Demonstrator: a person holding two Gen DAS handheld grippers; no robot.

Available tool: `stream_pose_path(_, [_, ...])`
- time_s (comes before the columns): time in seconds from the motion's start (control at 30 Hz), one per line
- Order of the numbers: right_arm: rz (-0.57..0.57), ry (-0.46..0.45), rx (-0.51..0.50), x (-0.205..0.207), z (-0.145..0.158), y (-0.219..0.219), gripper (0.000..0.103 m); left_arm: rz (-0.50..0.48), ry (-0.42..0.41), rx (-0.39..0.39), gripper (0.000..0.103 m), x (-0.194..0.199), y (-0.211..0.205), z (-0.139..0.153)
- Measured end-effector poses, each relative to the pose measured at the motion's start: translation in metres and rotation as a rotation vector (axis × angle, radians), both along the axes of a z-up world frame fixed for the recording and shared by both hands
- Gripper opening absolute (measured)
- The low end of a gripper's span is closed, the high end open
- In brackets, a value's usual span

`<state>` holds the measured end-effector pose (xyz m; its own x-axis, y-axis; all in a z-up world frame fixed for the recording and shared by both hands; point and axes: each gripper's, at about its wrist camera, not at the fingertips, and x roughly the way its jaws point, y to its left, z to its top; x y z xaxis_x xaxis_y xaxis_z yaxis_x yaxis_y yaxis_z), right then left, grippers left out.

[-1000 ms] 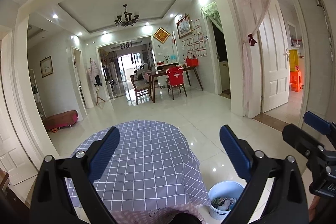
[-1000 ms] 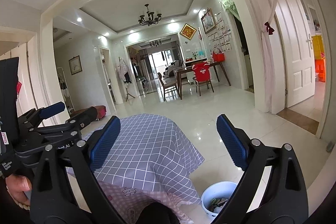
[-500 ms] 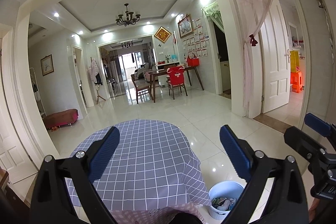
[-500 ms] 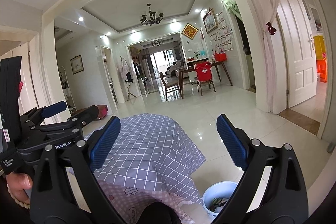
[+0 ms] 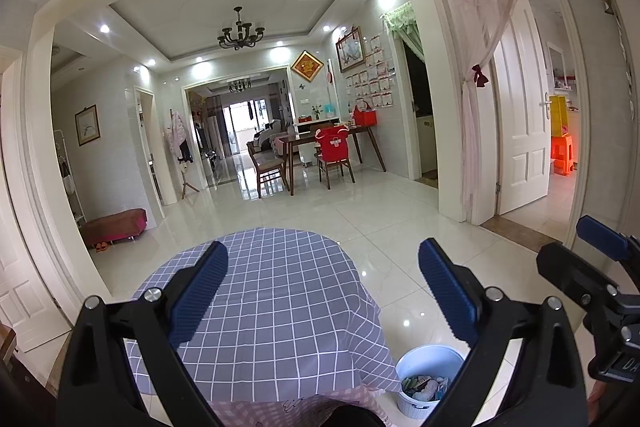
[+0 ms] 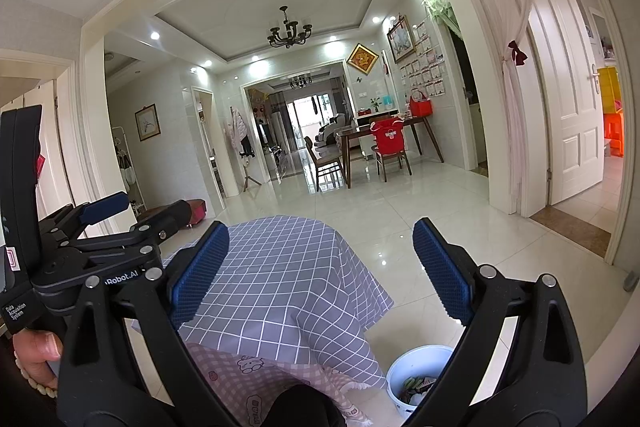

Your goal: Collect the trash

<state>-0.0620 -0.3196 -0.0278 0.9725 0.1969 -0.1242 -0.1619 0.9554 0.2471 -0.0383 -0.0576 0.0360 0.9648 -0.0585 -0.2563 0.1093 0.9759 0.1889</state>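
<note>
A white trash bin (image 5: 426, 383) with several wrappers inside stands on the floor at the right of a round table (image 5: 276, 307) covered in a grey checked cloth. The bin also shows in the right wrist view (image 6: 416, 379), as does the table (image 6: 288, 279). My left gripper (image 5: 324, 291) is open and empty, held above the table. My right gripper (image 6: 320, 271) is open and empty beside it. Each gripper shows at the edge of the other's view: the right one (image 5: 592, 267) and the left one (image 6: 120, 223). No loose trash shows on the tabletop.
A glossy white tiled floor (image 5: 360, 211) runs to a dining table with chairs (image 5: 320, 155). A low red bench (image 5: 116, 227) stands at the left wall. A white door (image 5: 524, 123) with a pink curtain is open at the right.
Both grippers have risen or tilted slightly; the scene sits a little lower in both views. Both stay open and empty.
</note>
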Motion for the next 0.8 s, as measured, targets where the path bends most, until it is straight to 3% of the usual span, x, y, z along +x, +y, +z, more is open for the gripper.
stream_pose_path(0.8, [0.010, 0.002, 0.002, -0.0033, -0.0036, 0.0032, 0.092, -0.008, 0.002, 0.005, 0.094, -0.0005, -0.0072, -0.0014])
